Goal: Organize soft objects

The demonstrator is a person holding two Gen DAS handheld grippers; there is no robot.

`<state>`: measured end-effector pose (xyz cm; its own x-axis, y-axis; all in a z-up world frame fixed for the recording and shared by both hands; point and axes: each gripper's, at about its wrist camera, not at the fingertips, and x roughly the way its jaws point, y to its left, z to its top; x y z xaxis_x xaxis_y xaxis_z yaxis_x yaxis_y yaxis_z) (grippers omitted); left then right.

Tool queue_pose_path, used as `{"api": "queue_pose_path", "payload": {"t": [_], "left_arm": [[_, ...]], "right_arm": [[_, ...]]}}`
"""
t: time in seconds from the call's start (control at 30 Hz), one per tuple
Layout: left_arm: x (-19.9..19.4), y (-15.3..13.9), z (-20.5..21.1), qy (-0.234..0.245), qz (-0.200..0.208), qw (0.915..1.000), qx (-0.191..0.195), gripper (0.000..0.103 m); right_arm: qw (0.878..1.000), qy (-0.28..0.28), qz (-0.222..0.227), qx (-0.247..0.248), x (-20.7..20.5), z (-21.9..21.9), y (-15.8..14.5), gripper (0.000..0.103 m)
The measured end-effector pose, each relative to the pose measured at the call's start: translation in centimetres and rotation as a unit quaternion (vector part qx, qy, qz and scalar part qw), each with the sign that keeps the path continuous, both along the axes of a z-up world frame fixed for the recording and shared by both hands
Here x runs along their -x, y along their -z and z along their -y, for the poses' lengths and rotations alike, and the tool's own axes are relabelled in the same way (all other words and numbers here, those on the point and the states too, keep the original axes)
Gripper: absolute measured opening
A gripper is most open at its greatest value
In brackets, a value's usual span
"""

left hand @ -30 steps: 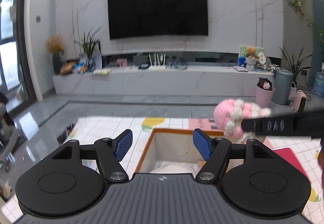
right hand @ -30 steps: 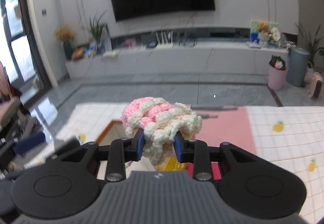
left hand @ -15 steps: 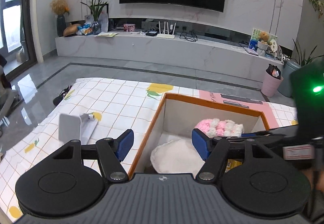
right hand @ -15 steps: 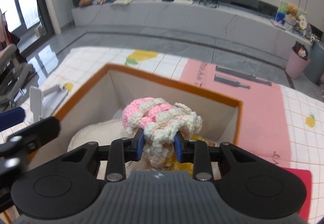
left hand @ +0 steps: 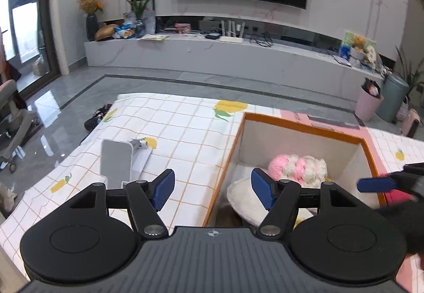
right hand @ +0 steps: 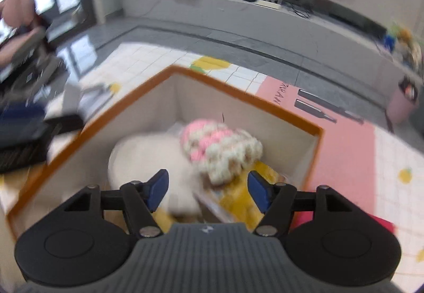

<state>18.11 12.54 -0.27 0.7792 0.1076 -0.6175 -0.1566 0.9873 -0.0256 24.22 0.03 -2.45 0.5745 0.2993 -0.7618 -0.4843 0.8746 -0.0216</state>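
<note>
Checked tablecloth | crochet toy in box | right claw opening, empty | left claw spread, empty

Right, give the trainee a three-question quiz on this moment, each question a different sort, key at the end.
1. True or false: the pink and cream crocheted toy lies inside the orange-rimmed box.
2. Which tool has just let the toy go? A) left tool B) right tool C) neither
3. Fill in: under the toy, on the left side of the box, lies a white ____.

Key:
1. True.
2. B; its jaws are opening and the pads stand clear of the toy, which sits beyond them.
3. Cushion, or some such fluffy pad; the right wrist view is blurred.
</note>
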Motion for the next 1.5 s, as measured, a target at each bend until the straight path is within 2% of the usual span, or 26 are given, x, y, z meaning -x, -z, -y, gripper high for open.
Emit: {"api": "queue_pose_path", "payload": {"t": [0.1,0.17,0.2,0.27,0.3,0.33,0.47,0.57,0.7,0.73,0.8,0.83,0.93,1.0,1.07,1.1,1.17,1.23,1.3,1.33,1.37,1.4,1.47,1.5], "left_arm": [[0.1,0.2,-0.2,0.017,-0.007,0.9998,0.01,0.078],[0.3,0.2,-0.2,0.016,-0.007,0.9998,0.009,0.078],[0.5,0.2,-0.2,0.017,-0.006,0.9998,0.008,0.078],[0.6,0.3,-0.3,0.021,-0.005,0.9997,0.01,0.078],[0.5,0.3,-0.5,0.021,-0.006,0.9997,0.013,0.078],[0.5,0.4,-0.6,0.02,-0.007,0.9996,0.017,0.079],[0.3,0.6,-1.3,0.013,-0.012,0.9992,0.035,0.079],[0.5,0.7,-1.4,0.025,-0.012,0.9988,0.04,0.079],[0.2,1.3,-0.1,0.055,-0.034,0.9978,0.015,0.079],[0.1,1.4,0.3,0.064,-0.043,0.997,0.005,0.079],[0.0,1.7,1.1,0.08,-0.055,0.9953,-0.009,0.079],[-0.1,1.8,1.3,0.079,-0.057,0.9952,-0.008,0.079],[-0.5,2.4,1.3,0.06,-0.072,0.9955,0.014,0.079],[-0.9,2.8,1.7,0.054,-0.07,0.996,0.009,0.081],[-1.1,3.0,2.3,0.059,-0.08,0.995,-0.011,0.082],[-1.1,3.0,2.6,0.06,-0.08,0.9948,-0.019,0.082],[-1.0,2.9,2.8,0.058,-0.085,0.9944,-0.025,0.082],[-0.8,2.6,3.0,0.055,-0.09,0.994,-0.029,0.082],[-0.2,2.2,3.8,0.05,-0.097,0.992,-0.064,0.079],[0.3,1.7,4.2,0.051,-0.093,0.9912,-0.079,0.074],[1.1,0.9,4.7,0.054,-0.078,0.9913,-0.092,0.074],[1.6,0.2,5.2,0.057,-0.061,0.9916,-0.098,0.074],[2.1,-0.7,6.6,0.074,-0.034,0.991,-0.107,0.074],[1.9,-0.6,7.3,0.09,-0.027,0.9898,-0.107,0.074]], "right_arm": [[0.996,-0.079,-0.009,0.042,2.1,-0.1,0.1,0.051],[0.991,-0.108,-0.001,0.083,2.8,-0.7,0.7,0.038],[0.988,-0.118,0.002,0.101,2.9,-1.2,1.1,0.034],[0.983,-0.129,-0.008,0.128,2.3,-2.0,2.2,0.013],[0.982,-0.133,-0.012,0.133,1.9,-2.4,2.6,0.008],[0.981,-0.139,-0.013,0.133,1.7,-2.5,2.8,0.0],[0.978,-0.16,-0.023,0.133,2.3,-2.7,2.0,0.0],[0.973,-0.189,-0.062,0.114,3.9,-2.0,0.3,0.0],[0.963,-0.189,-0.165,0.097,5.0,-1.4,-0.3,0.0],[0.96,-0.176,-0.203,0.073,4.7,-1.2,0.1,0.0],[0.955,-0.115,-0.274,0.018,3.0,-0.3,1.4,0.0],[0.956,-0.084,-0.282,0.024,2.2,-0.2,2.2,0.0],[0.959,-0.057,-0.274,0.047,1.2,-1.1,3.5,0.0],[0.964,-0.065,-0.256,0.031,1.6,-1.6,2.9,0.009],[0.977,-0.081,-0.196,0.02,3.0,-1.6,1.1,0.041],[0.985,-0.079,-0.152,0.02,3.9,-1.2,0.0,0.043],[0.994,-0.068,-0.09,0.012,5.5,-0.1,-1.4,0.043],[0.997,-0.05,-0.05,-0.008,6.8,1.2,-2.1,0.043],[0.997,-0.037,-0.044,-0.046,7.2,2.5,-2.2,0.042],[0.996,-0.037,-0.048,-0.062,7.4,2.8,-2.1,0.04],[0.995,-0.035,-0.05,-0.075,7.5,3.3,-1.9,0.038],[0.995,-0.03,-0.049,-0.087,7.5,3.9,-1.6,0.034],[0.993,-0.03,-0.045,-0.106,7.3,5.1,-1.1,0.01],[0.992,-0.032,-0.043,-0.11,7.4,5.3,-0.9,0.009]]}}
